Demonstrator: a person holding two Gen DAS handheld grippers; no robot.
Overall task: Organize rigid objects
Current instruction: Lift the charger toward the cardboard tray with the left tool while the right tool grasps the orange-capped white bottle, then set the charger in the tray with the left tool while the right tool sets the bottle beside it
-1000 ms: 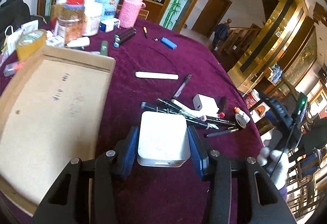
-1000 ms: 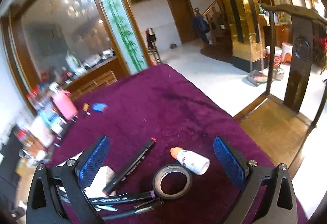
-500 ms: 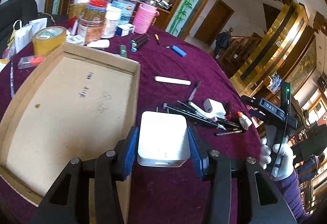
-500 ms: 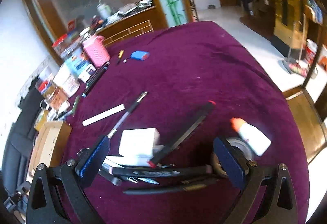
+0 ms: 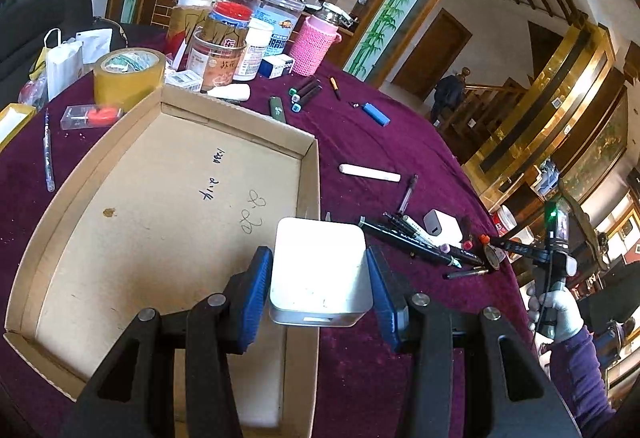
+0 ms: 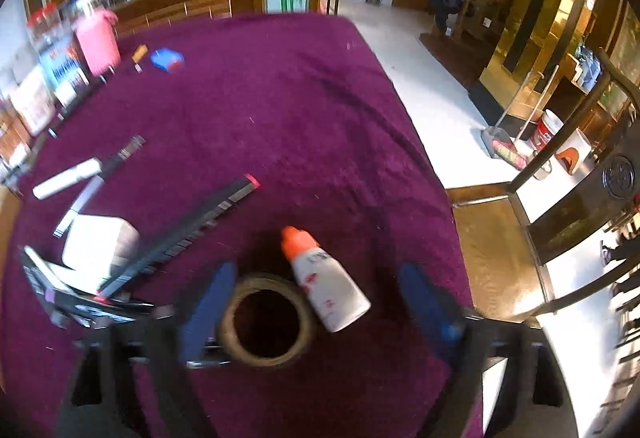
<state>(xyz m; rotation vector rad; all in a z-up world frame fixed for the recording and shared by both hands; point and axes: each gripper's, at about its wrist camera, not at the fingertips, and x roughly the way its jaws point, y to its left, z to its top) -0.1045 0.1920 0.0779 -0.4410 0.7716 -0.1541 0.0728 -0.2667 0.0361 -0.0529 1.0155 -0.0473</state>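
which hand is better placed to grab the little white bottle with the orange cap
Right. The right gripper has the white bottle and tape roll between its fingers; the left gripper is clamped on a white box.

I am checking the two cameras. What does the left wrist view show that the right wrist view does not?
Only the left wrist view: the cardboard tray, the yellow tape, and the left gripper shut on a white box.

Only the right wrist view: the chair and the right gripper, whose jaws have just been closing around the dark tape ring and bottle.

Both: the white stick, blue lighter, pink cup.
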